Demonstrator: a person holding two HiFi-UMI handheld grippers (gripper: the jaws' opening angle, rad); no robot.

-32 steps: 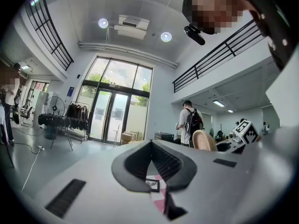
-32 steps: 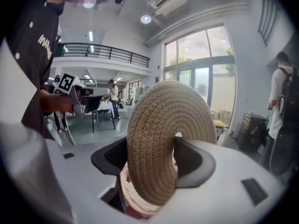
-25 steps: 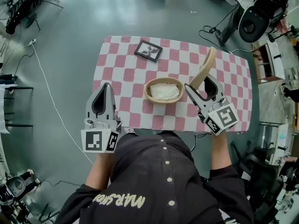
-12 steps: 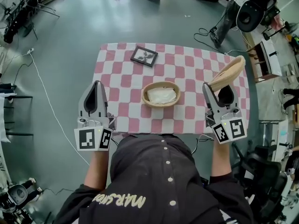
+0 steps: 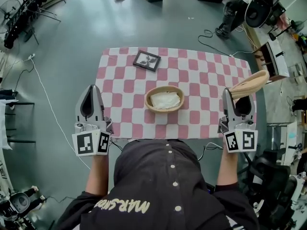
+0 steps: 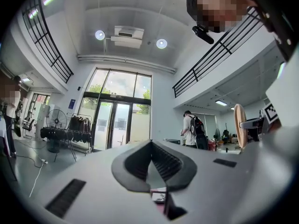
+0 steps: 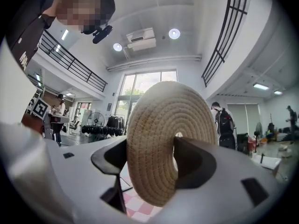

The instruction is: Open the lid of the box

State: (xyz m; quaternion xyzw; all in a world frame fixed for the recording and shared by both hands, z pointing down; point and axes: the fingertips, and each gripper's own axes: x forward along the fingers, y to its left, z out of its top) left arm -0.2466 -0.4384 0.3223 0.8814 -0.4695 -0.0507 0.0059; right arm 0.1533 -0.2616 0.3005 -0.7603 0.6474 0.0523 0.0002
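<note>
An oval woven box (image 5: 164,98) stands uncovered in the middle of the pink-checked table (image 5: 201,71), with white cloth inside it. Its round woven lid (image 5: 249,84) hangs tilted over the table's right edge, well away from the box. My right gripper (image 5: 236,92) is shut on that lid. In the right gripper view the lid (image 7: 161,125) stands on edge between both jaws of the right gripper (image 7: 152,143). My left gripper (image 5: 89,96) hovers off the table's front left corner, shut and holding nothing. In its own view the left gripper (image 6: 150,146) has its tips touching.
A small dark picture frame (image 5: 147,60) lies at the table's far left. Cables (image 5: 213,35) trail over the grey floor beyond the table. Shelving and equipment (image 5: 273,56) crowd the right side. A person with a backpack (image 6: 191,130) stands far off.
My right gripper has carried the lid from beside the box out to the table's right edge, turning as it went. My left gripper drifted slightly outward to the left.
</note>
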